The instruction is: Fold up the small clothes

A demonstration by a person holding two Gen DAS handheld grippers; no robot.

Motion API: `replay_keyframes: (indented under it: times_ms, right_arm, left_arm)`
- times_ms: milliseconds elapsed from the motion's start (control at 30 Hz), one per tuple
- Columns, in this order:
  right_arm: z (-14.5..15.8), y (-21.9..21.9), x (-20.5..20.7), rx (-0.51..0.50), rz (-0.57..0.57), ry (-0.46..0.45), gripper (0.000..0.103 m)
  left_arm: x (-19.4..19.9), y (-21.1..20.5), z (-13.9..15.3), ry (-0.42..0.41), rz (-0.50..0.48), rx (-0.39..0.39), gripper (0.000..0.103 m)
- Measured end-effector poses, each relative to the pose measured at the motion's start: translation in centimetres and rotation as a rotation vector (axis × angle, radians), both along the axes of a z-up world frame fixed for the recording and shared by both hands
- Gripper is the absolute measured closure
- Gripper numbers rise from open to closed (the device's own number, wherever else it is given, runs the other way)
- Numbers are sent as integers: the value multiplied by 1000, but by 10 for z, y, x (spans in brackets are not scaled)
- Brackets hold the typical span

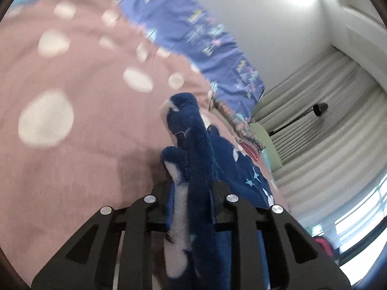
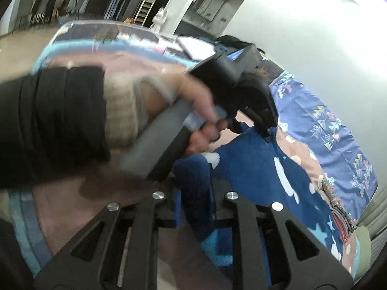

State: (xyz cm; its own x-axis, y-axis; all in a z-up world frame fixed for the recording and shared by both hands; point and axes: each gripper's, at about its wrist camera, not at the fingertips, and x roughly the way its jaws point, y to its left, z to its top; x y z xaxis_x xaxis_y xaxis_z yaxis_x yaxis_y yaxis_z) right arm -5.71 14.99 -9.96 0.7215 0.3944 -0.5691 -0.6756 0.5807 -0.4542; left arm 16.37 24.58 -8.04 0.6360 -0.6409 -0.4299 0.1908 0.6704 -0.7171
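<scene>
Through the left wrist camera I see my left gripper (image 1: pixel 191 193) pinching a bunched ridge of the blue fleece garment (image 1: pixel 193 145), a fuzzy navy piece with white cloud shapes and pale stars; the fabric rises as a thick fold between the two fingers and spills back towards the lens, so the jaws are pressed on cloth, not empty. Beyond it lies the pink spotted blanket (image 1: pixel 84 133) that serves as my work surface, with a purple patterned sheet (image 1: pixel 198 36) at its far edge and a small stack of folded clothes (image 1: pixel 249 137) near that. From the right wrist camera, my right gripper (image 2: pixel 193 200) is likewise clamped on a thick fold of the same garment, which spreads out flat to the right over the blanket. Across the frame the left hand (image 2: pixel 183 111), in a dark sleeve (image 2: pixel 48 125), holds the other gripper with its tip down on the fleece's far edge. I judge the fleece to be light, soft and quite limp: it will sag and bunch wherever it is unsupported, yet its pile should give the pads good purchase with little risk of slipping. It is bulky when doubled, so I would grip at the hem or corners in a single layer where I can, keeping both holds level so the fold line falls straight.
</scene>
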Motion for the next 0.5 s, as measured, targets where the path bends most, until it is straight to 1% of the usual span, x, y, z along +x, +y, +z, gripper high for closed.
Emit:
replay_keyframes:
  times_ms: [33, 67, 100, 133, 167, 200, 267, 367, 400, 467, 500]
  right_arm:
    - [-11, 3, 6, -30, 5, 43, 86]
    - [-21, 5, 9, -51, 4, 75, 86]
    - [-36, 7, 12, -70, -7, 99, 85]
    - [-42, 10, 9, -89, -10, 74, 83]
    - [-40, 13, 2, -102, -7, 41, 83]
    - [-36, 14, -2, -94, -3, 32, 83]
    - [-34, 13, 1, -81, -9, 60, 83]
    - [-31, 7, 4, -56, -12, 89, 83]
    - [-33, 7, 3, -61, -13, 84, 83]
    - [-35, 10, -2, -87, -15, 53, 81]
    - [-38, 10, 3, -96, -14, 43, 81]
  left_arm:
    - [0, -2, -4, 4, 0, 24, 81]
    - [2, -3, -13, 29, 3, 49, 81]
    - [4, -6, -33, 71, 11, 111, 78]
    - [3, -4, -45, 81, 10, 92, 77]
    - [2, 6, -46, 81, 17, 11, 77]
    - [0, 12, -43, 70, 30, -3, 77]
    - [-1, 6, -41, 76, 29, 45, 75]
    - [4, -1, -33, 71, 31, 83, 68]
    - [9, -2, -33, 72, 30, 86, 62]
    - [24, -4, -32, 85, 21, 86, 60]
    - [33, -5, -31, 90, 23, 95, 60]
